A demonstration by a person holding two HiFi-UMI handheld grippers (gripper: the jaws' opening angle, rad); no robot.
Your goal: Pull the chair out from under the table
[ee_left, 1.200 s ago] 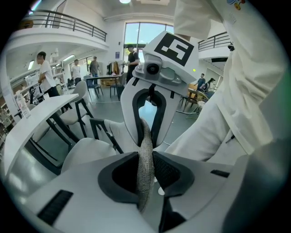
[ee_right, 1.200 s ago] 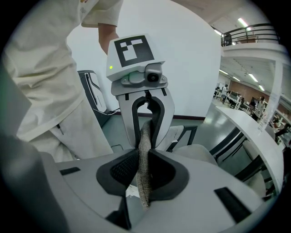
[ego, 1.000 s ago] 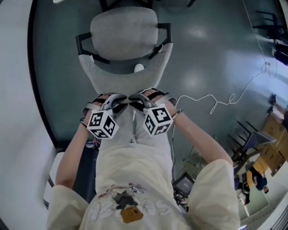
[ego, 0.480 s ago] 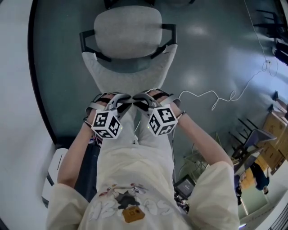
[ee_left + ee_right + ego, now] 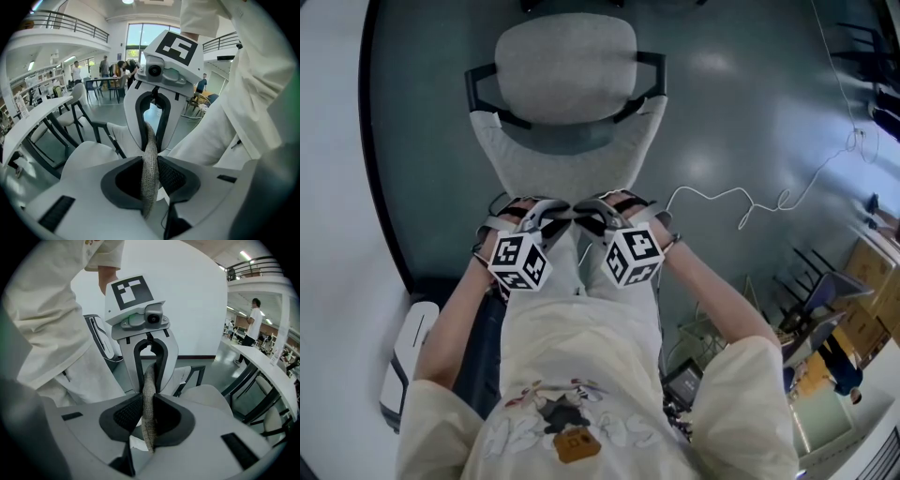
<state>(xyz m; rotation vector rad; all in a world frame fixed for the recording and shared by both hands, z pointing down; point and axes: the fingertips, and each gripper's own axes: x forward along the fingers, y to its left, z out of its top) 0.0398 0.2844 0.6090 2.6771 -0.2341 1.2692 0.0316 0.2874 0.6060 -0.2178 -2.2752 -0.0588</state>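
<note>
We judge the chair (image 5: 567, 70) fairly heavy and stiff under its soft fabric, so our left gripper (image 5: 551, 212) and right gripper (image 5: 592, 209) clamp side by side on its backrest top edge (image 5: 572, 192)

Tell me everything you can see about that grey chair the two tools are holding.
The chair has a light grey fabric seat, a curved backrest of woven cloth and dark armrests on both sides. It stands upright on the grey floor. The left gripper and right gripper pinch the backrest's top edge side by side.
</note>
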